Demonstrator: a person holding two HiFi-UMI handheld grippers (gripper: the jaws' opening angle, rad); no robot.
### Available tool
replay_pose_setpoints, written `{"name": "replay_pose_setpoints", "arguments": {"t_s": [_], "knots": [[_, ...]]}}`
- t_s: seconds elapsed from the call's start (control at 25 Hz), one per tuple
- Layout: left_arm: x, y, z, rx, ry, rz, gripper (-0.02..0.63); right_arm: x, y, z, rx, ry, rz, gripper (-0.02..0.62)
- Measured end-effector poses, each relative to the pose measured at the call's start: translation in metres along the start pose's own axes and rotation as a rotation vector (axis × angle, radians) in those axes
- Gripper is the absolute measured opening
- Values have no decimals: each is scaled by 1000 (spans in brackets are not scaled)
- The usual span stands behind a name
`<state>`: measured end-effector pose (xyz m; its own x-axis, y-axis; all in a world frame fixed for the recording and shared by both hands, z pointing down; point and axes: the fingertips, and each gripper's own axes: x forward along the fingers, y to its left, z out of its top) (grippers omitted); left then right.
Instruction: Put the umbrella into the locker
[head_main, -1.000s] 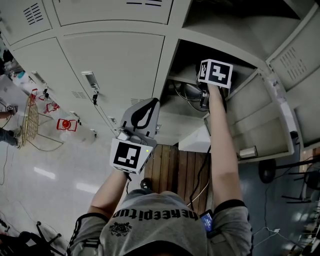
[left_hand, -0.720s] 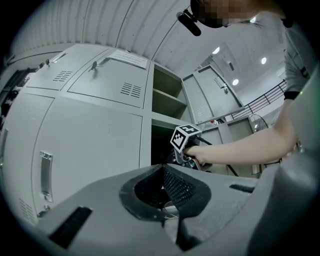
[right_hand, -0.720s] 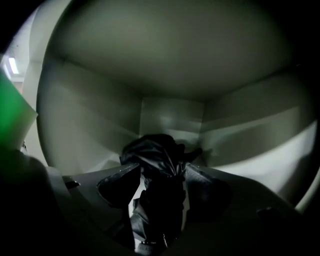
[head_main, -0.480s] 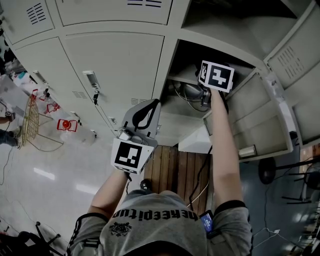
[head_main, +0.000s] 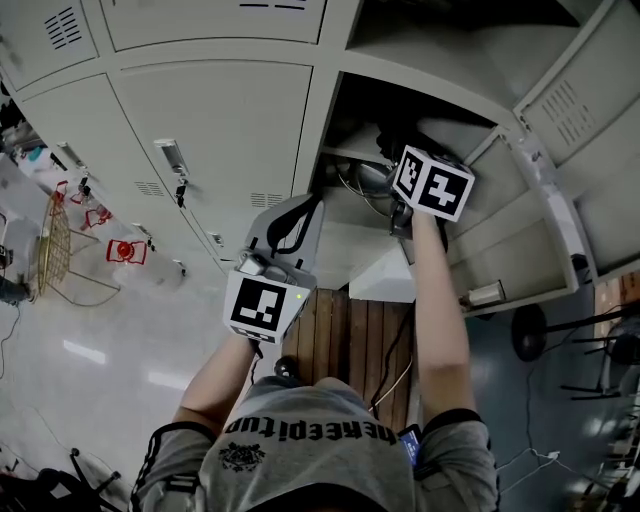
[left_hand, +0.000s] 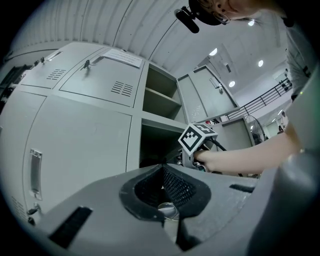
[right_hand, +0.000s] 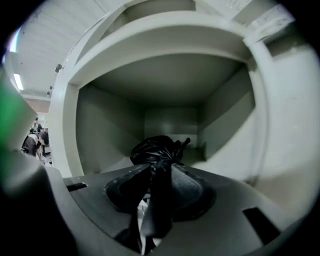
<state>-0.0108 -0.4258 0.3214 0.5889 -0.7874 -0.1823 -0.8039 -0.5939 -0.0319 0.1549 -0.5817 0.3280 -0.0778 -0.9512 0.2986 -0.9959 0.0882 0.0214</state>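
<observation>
The locker bank (head_main: 220, 120) fills the head view, and the open compartment (right_hand: 170, 90) is where the action is. Since a second ago the right hand-held gripper (right_hand: 157, 172) has drawn back toward the person, so its marker cube (head_main: 432, 182) now sits at the compartment's mouth rather than deeper in. The left hand-held gripper (left_hand: 162, 170) has hardly budged and hangs beside the closed doors, clenched, nothing in it.

The right hand-held gripper's jaws are closing, and a strip of the umbrella's black fabric runs between them, pads against it. The umbrella (right_hand: 156, 150) is inside the compartment. Its long axis follows the gripper's line, straight in toward the back wall, with the bunched end lying low and a thin tip poking up to the right.

Only the right gripper view shows that grip. The head view hides it behind the cube. The left gripper view catches the cube and the hand (left_hand: 215, 161) at the locker mouth, but no umbrella.
</observation>
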Motion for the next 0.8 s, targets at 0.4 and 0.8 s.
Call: {"name": "replay_pose_setpoints", "arguments": {"t_s": [0.4, 0.8], "knots": [[1, -25, 12, 14, -21, -28, 3, -44, 4, -6, 25, -77, 40, 2], [-8, -44, 21, 5, -25, -19, 3, -106, 14, -8, 30, -176, 98, 2]]}}
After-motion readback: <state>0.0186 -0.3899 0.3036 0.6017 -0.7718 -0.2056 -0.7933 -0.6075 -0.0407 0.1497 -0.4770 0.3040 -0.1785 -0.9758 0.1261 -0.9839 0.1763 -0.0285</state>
